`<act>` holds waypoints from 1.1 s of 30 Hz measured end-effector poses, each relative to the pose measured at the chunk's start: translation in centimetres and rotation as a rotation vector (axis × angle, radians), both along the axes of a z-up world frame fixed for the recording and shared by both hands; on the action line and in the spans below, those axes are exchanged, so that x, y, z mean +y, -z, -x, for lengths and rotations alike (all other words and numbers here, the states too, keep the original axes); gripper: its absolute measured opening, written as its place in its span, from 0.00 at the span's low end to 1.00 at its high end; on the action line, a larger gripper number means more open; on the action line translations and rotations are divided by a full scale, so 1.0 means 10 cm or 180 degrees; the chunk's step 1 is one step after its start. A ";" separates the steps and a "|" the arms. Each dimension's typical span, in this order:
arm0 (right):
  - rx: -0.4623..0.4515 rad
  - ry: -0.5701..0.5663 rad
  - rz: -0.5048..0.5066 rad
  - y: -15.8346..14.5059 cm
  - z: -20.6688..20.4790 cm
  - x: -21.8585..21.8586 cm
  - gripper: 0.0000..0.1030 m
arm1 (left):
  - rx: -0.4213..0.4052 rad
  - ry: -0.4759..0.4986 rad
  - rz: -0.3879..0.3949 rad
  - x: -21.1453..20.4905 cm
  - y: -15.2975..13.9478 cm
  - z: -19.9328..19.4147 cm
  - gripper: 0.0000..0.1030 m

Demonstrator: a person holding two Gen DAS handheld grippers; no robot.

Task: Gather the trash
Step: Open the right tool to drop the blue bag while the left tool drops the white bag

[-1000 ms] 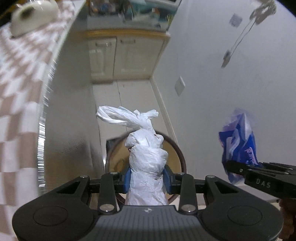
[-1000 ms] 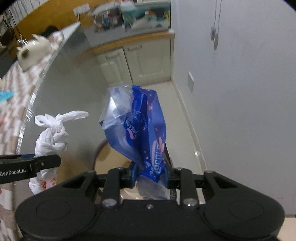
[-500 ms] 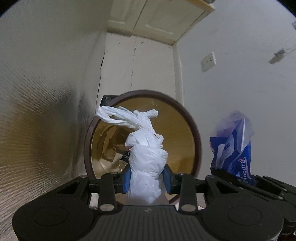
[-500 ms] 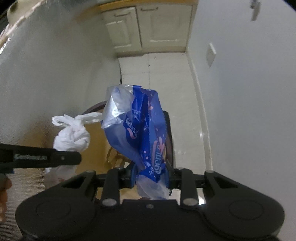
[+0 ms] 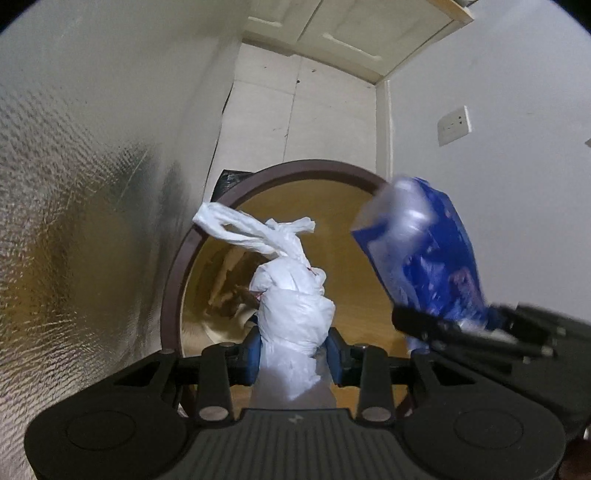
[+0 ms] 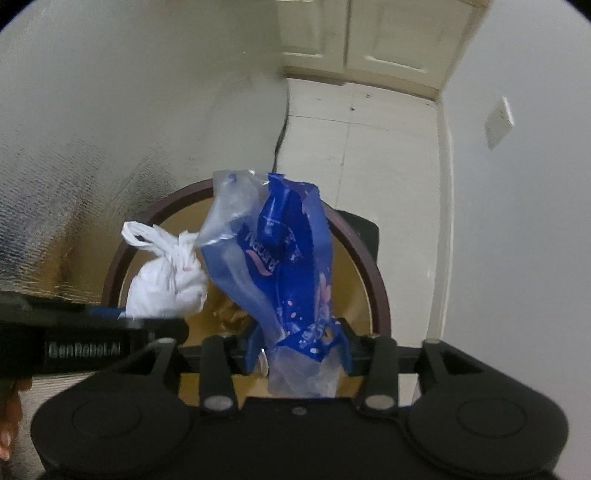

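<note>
My left gripper (image 5: 294,355) is shut on a knotted white plastic bag (image 5: 291,295) and holds it over the open mouth of a round bin with a brown rim (image 5: 173,280) and a yellow inside. My right gripper (image 6: 300,354) is shut on a blue and clear plastic wrapper (image 6: 280,266), also above the bin (image 6: 376,280). The wrapper (image 5: 428,258) shows at the right of the left wrist view, held by the right gripper. The white bag (image 6: 166,280) shows at the left of the right wrist view, just left of the wrapper.
A silvery textured wall (image 5: 74,221) stands close on the left of the bin. A white wall with a socket plate (image 5: 454,125) is on the right. Tiled floor (image 5: 295,122) runs back to pale cabinet doors (image 5: 332,29). A black cable (image 6: 282,129) hangs down.
Both grippers have tipped down and moved over the bin, which now fills more of both views. The wrapper has come in closer to the white bag. Both grips are unchanged.
</note>
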State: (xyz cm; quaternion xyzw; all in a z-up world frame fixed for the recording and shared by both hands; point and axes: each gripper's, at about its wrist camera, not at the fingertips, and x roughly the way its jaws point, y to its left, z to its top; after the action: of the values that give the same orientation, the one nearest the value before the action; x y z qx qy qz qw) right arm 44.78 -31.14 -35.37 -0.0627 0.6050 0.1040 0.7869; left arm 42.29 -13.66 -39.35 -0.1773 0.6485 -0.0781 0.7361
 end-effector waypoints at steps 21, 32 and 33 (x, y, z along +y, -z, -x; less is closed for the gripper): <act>0.0048 0.0057 -0.0112 0.06 -0.03 -0.05 0.75 | -0.0062 0.0196 -0.0281 0.02 0.10 0.05 0.65; 0.0053 0.0167 -0.0170 -0.09 0.12 -0.15 0.75 | -0.0046 0.0484 -0.0458 0.01 -0.07 0.24 0.81; 0.0047 0.0182 -0.0176 -0.12 0.14 -0.17 0.75 | -0.0059 0.0488 -0.0475 0.01 -0.10 0.23 0.83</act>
State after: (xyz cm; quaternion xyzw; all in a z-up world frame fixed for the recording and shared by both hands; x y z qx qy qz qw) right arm 43.36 -32.79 -34.21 -0.0228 0.6092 0.0986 0.7865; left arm 39.96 -13.58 -38.39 -0.0711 0.6574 -0.0874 0.7451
